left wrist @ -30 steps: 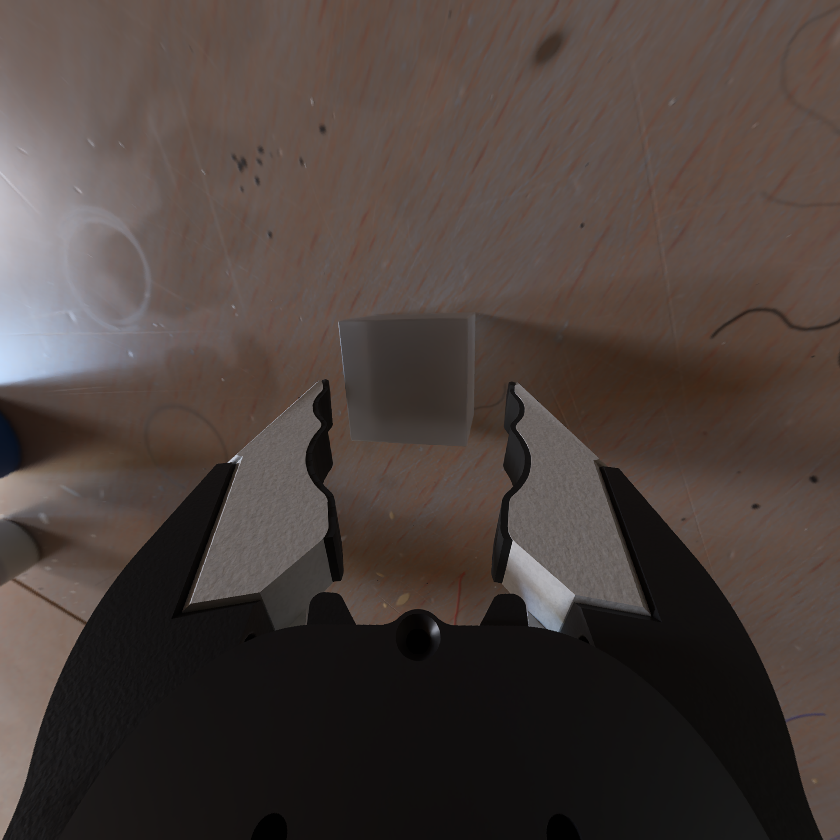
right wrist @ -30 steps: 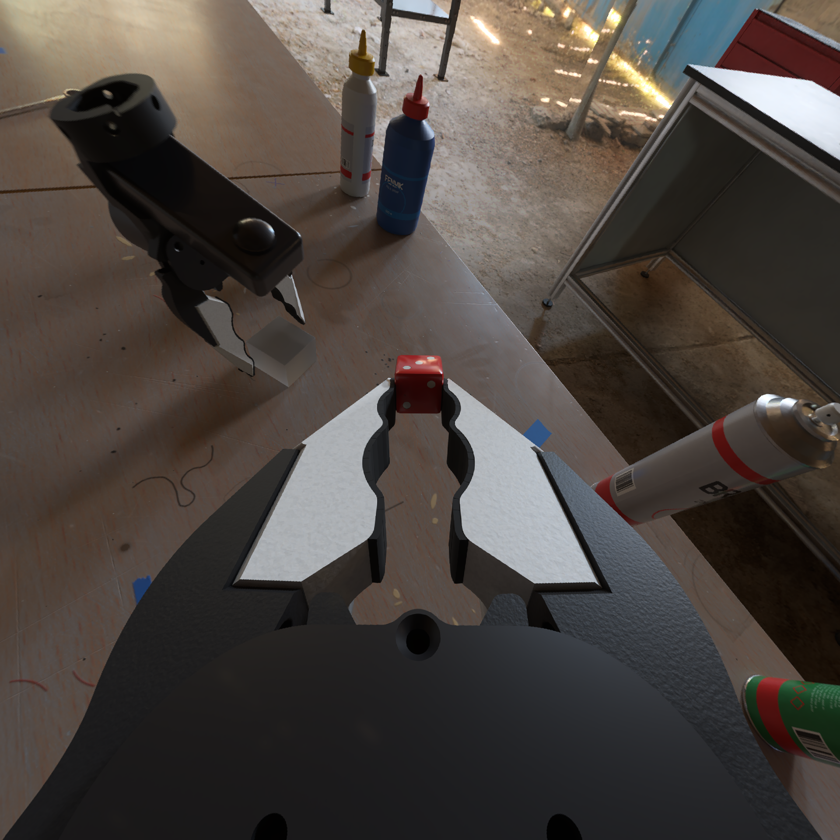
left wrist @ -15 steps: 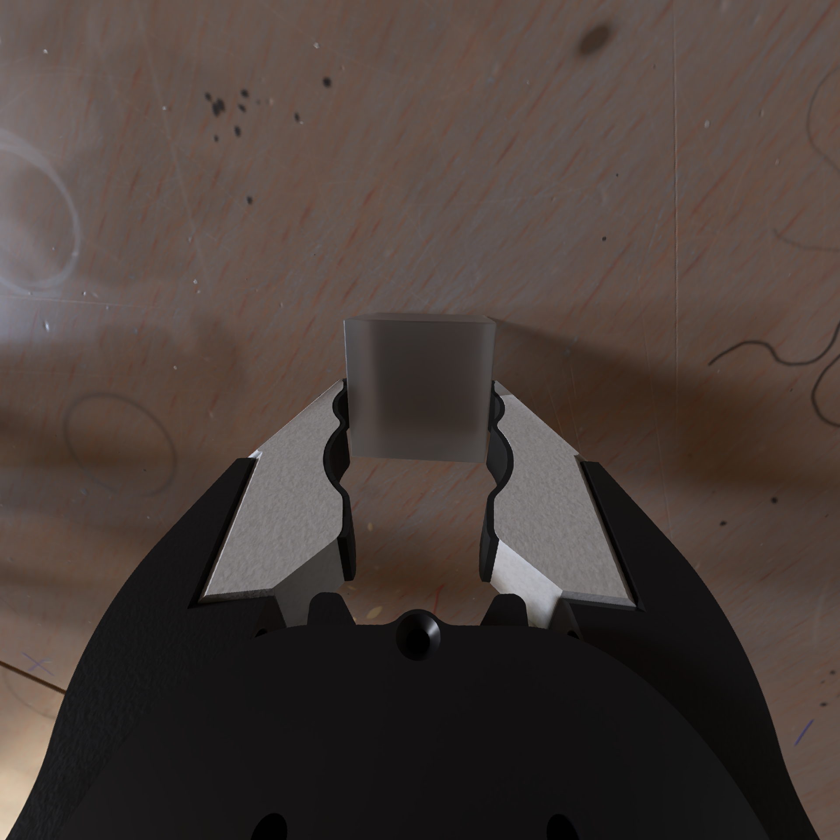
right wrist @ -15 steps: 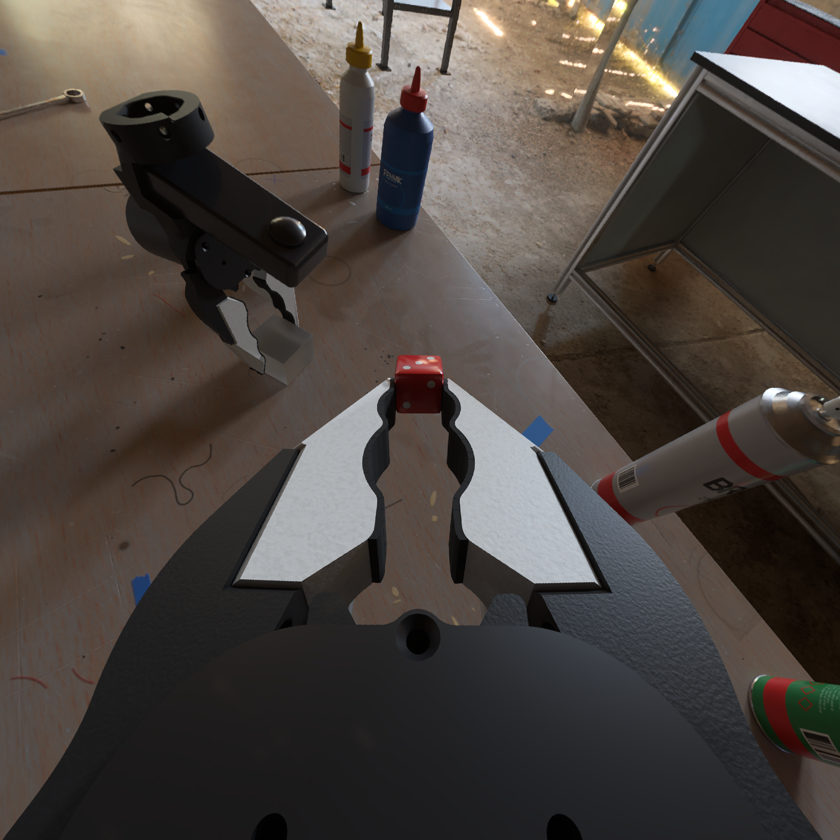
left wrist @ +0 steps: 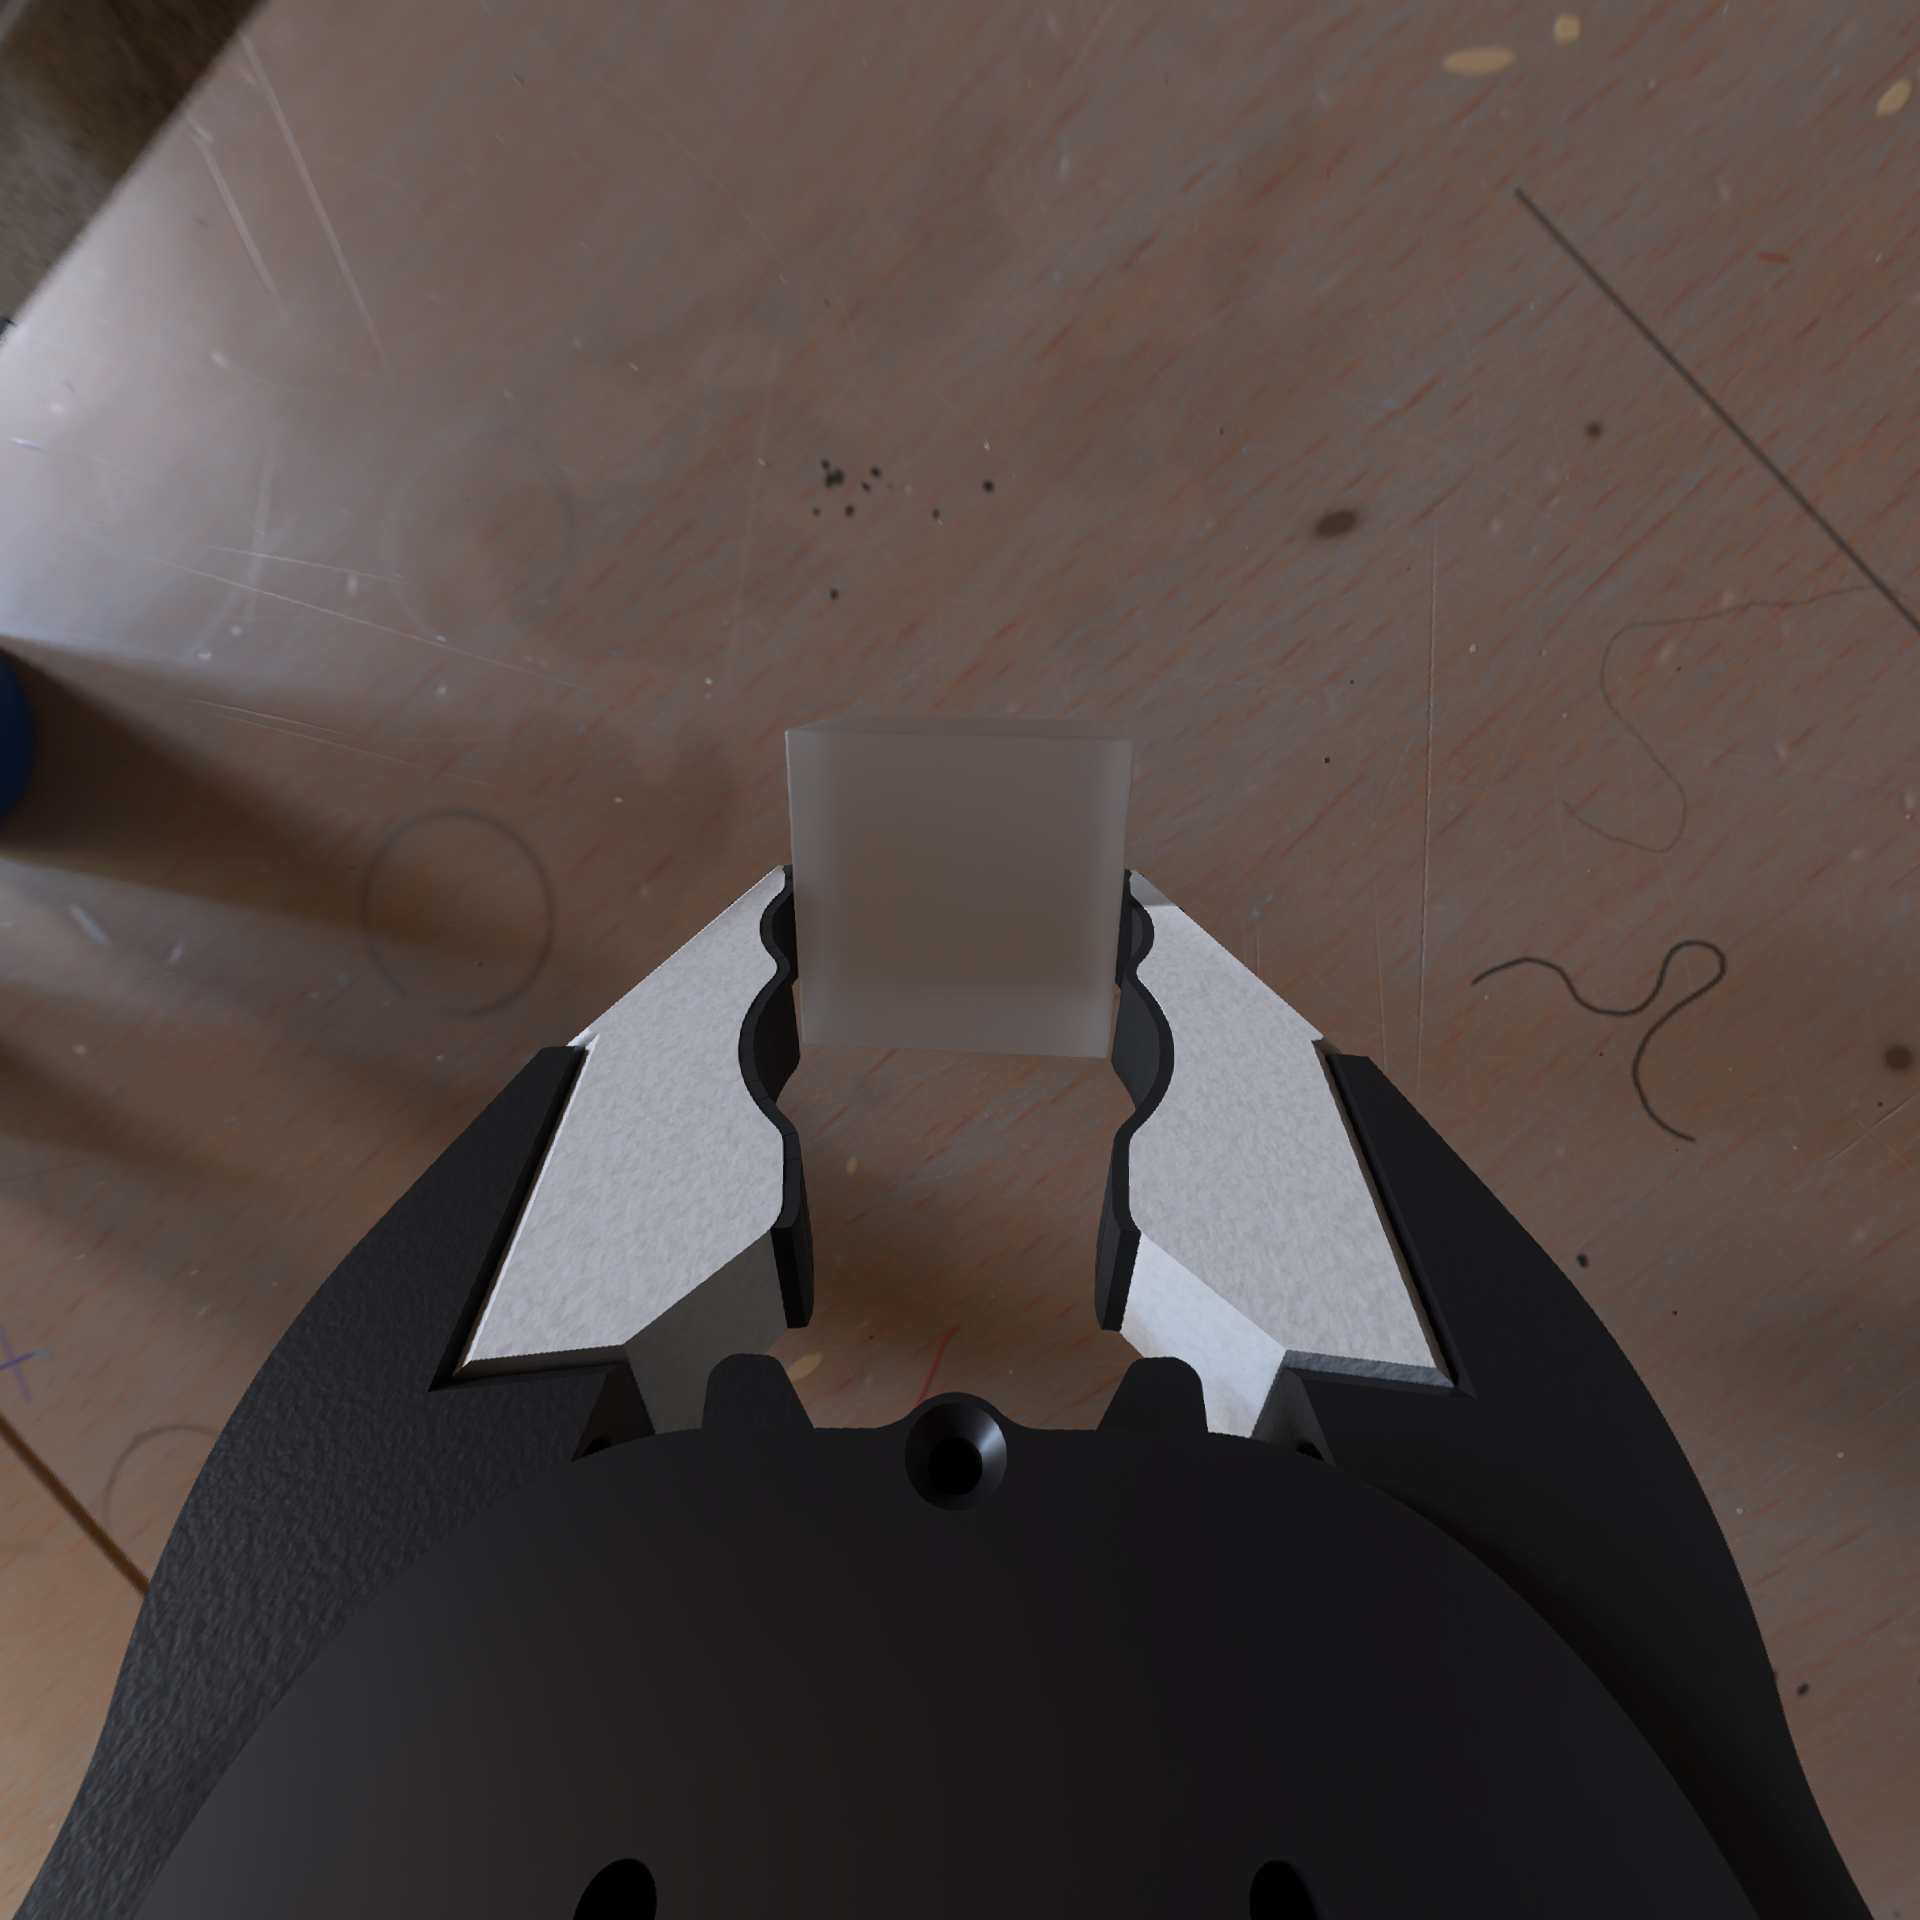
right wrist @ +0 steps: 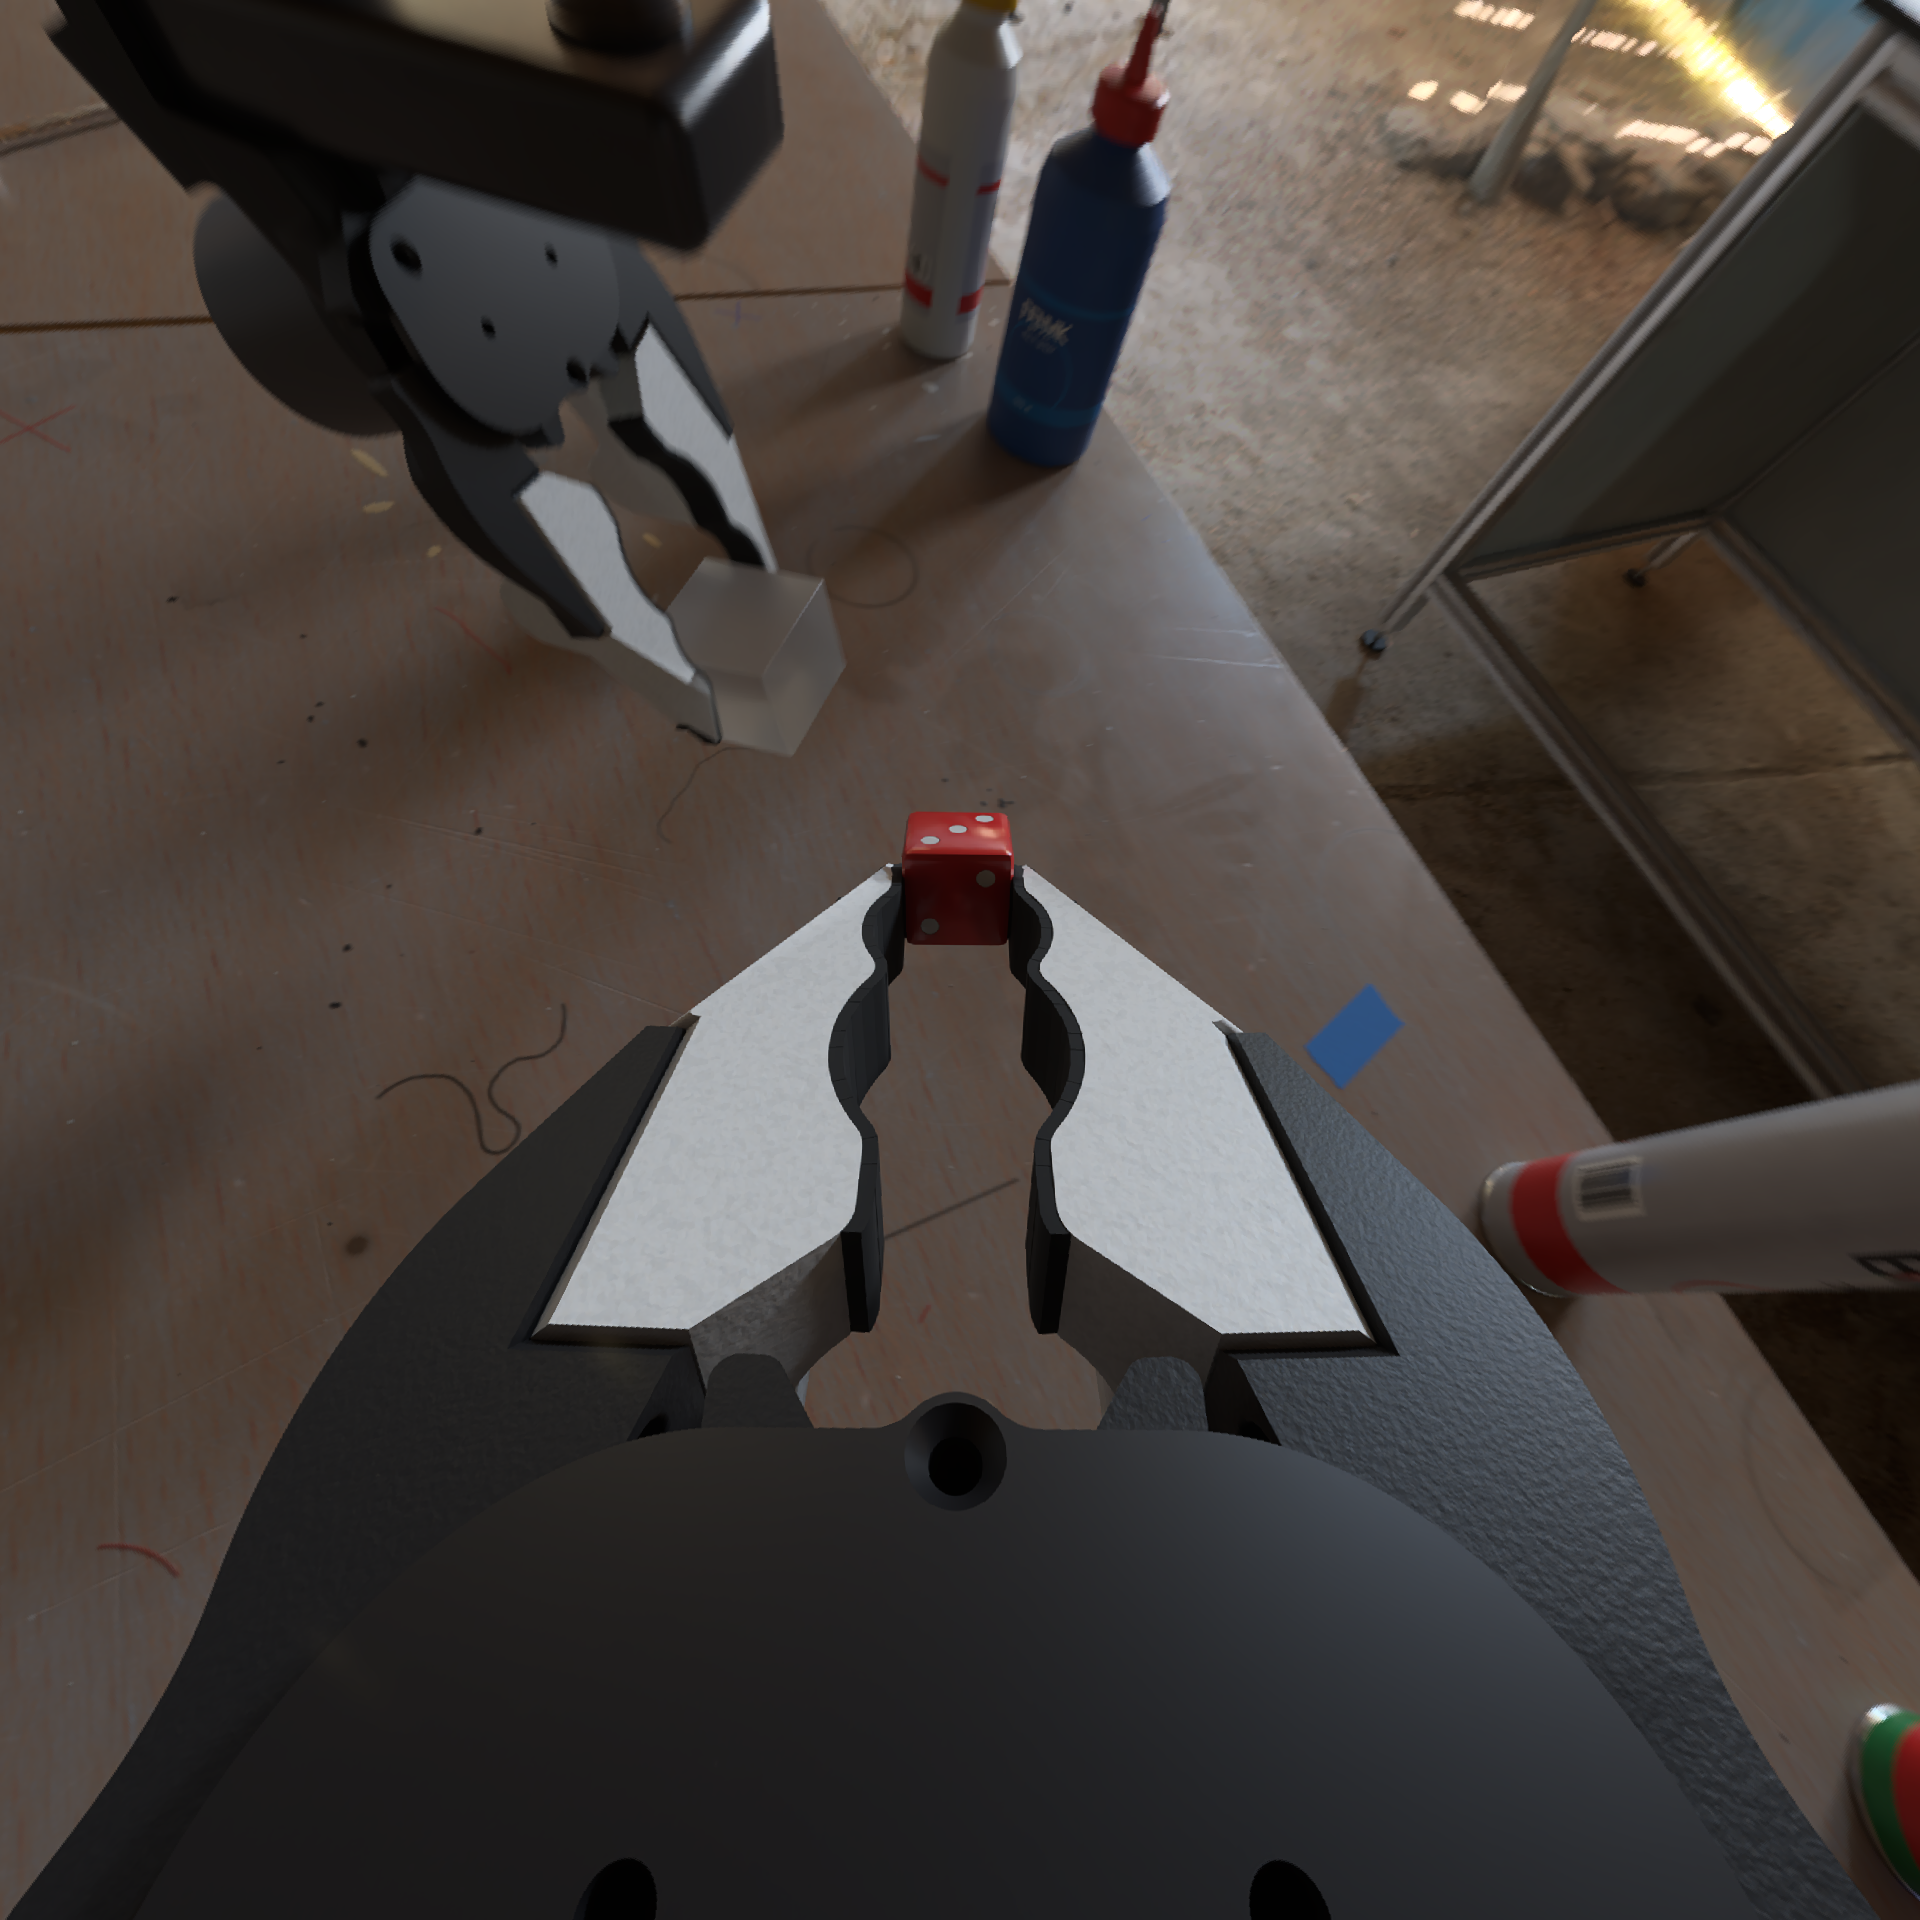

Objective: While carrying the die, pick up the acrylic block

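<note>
The left gripper point(left wrist: 957, 914) has its two fingers clamped on the frosted acrylic block point(left wrist: 956, 894), one fingertip pressed against each side face, with the block sticking out past the tips. In the right wrist view the same left gripper point(right wrist: 717, 634) reaches down from the upper left, and the acrylic block point(right wrist: 764, 655) appears lifted clear of the wooden table point(right wrist: 260, 883), with a soft shadow under it; the gap is hard to judge. The right gripper point(right wrist: 957, 883) has its fingers closed on the red die point(right wrist: 957, 878), which sits pinched between the very tips, white pips showing on its top and near faces. The die hangs nearer the camera than the acrylic block and slightly right of it, the two well apart. Beyond the acrylic block, near the table's far right edge, stand a white bottle point(right wrist: 951, 187) and a blue bottle point(right wrist: 1081, 270) with a red nozzle, just beside each other. Right of the die a small blue tape patch point(right wrist: 1354, 1035) lies on the table, and farther right a grey spray can point(right wrist: 1704, 1205) with a red band juts in. A grey metal shelf frame point(right wrist: 1683, 436) stands off the table beyond it.
</note>
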You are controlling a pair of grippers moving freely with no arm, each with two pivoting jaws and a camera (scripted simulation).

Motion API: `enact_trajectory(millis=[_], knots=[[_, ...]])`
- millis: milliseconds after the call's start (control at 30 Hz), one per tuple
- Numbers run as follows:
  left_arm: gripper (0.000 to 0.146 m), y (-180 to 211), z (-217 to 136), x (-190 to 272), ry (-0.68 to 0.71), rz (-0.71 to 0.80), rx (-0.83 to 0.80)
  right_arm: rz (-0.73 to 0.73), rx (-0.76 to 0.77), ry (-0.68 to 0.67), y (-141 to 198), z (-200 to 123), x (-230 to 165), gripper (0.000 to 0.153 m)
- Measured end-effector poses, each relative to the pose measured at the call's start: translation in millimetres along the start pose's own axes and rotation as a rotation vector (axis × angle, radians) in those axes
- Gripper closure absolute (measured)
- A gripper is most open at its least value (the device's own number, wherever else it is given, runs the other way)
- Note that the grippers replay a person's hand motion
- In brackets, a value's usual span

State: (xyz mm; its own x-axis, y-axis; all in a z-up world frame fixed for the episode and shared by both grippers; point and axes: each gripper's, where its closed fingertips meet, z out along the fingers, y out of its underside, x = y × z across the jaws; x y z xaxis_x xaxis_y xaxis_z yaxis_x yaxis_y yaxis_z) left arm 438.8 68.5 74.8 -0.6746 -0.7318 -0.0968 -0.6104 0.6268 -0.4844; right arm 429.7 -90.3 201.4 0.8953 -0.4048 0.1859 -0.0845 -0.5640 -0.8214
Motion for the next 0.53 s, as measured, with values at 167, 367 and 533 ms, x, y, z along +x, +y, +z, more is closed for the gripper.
enact_trajectory(millis=[167,367,533], knots=[[0.086,2,-16,-7,-0.043,-0.004,0.021,0.034,-0.154,-0.083,22,42,-27,0.134],[0.086,12,-14,-15,-0.073,-0.011,-0.031,-0.170,-0.384,-0.611,81,73,-114,0.134],[0.086,12,-11,-25,-0.085,-0.030,-0.040,-0.256,-0.634,-0.768,136,87,-147,0.134]])
